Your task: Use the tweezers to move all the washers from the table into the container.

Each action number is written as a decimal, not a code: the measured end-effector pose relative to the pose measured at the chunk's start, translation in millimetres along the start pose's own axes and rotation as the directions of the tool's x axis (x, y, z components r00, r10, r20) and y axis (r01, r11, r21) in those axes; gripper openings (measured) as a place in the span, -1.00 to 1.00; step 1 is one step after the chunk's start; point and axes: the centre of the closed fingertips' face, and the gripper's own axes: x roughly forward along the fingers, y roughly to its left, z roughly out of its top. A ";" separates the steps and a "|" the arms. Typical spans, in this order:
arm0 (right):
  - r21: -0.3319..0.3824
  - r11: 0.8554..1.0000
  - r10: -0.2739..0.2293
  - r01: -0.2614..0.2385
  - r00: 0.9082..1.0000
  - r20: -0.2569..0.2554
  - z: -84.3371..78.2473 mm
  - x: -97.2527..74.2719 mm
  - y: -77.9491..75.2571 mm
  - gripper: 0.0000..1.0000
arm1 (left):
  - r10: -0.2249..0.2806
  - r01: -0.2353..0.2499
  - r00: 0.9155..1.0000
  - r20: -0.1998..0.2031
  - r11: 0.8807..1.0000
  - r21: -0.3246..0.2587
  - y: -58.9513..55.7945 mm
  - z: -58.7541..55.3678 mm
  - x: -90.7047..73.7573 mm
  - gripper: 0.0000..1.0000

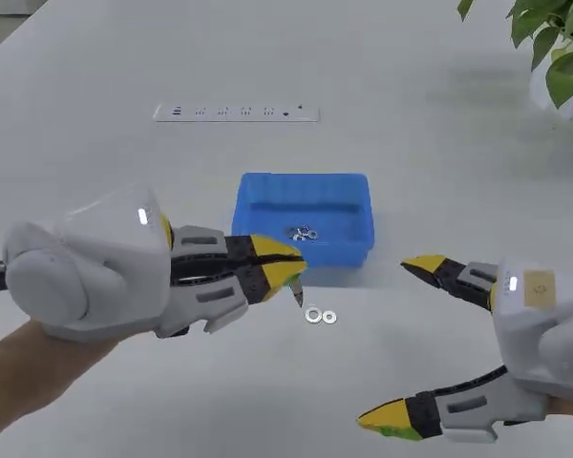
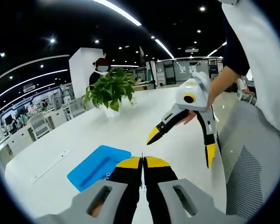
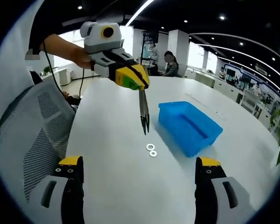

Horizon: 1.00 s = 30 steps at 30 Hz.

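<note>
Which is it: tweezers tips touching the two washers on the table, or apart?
Apart. The right gripper view shows the tweezers tips ending short of the two washers, with a strip of bare table between them.

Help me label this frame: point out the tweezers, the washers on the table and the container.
tweezers (image 3: 143, 109): right gripper view, mid-shaft.
washers (image 1: 313, 315) on the table: head view, left one of the pair.
container (image 1: 336, 251): head view, near wall.

Head view looks down on table (image 1: 439, 143), close. My left gripper view faces right gripper (image 2: 179, 151); right gripper view faces left gripper (image 3: 141, 81). All share container (image 1: 258, 219).
</note>
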 end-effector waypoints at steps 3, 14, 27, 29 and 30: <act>0.017 1.000 0.004 -0.004 1.000 -0.005 -4.9 -1.8 3.6 1.00 | 0.002 -0.002 1.000 0.002 1.000 -0.013 -4.7 -5.0 1.6 -0.90; 0.122 0.992 -0.029 0.024 0.999 0.039 -8.8 1.0 7.7 1.00 | -0.007 0.007 1.000 0.011 0.999 -0.042 -4.8 -10.2 11.7 -0.90; 0.141 0.990 -0.005 -0.002 0.999 0.046 -8.6 8.1 12.2 0.96 | -0.040 0.040 0.999 -0.001 0.999 -0.021 -2.8 -14.5 21.3 -0.90; 0.143 0.990 0.002 -0.008 0.999 0.044 -8.8 9.1 14.3 0.95 | -0.046 0.046 0.999 -0.004 0.999 -0.017 -3.0 -15.5 22.7 -0.90; 0.143 0.990 0.004 -0.010 0.999 0.044 -8.9 9.4 15.1 0.95 | -0.049 0.049 0.999 -0.009 0.999 -0.013 -2.8 -16.8 23.3 -0.90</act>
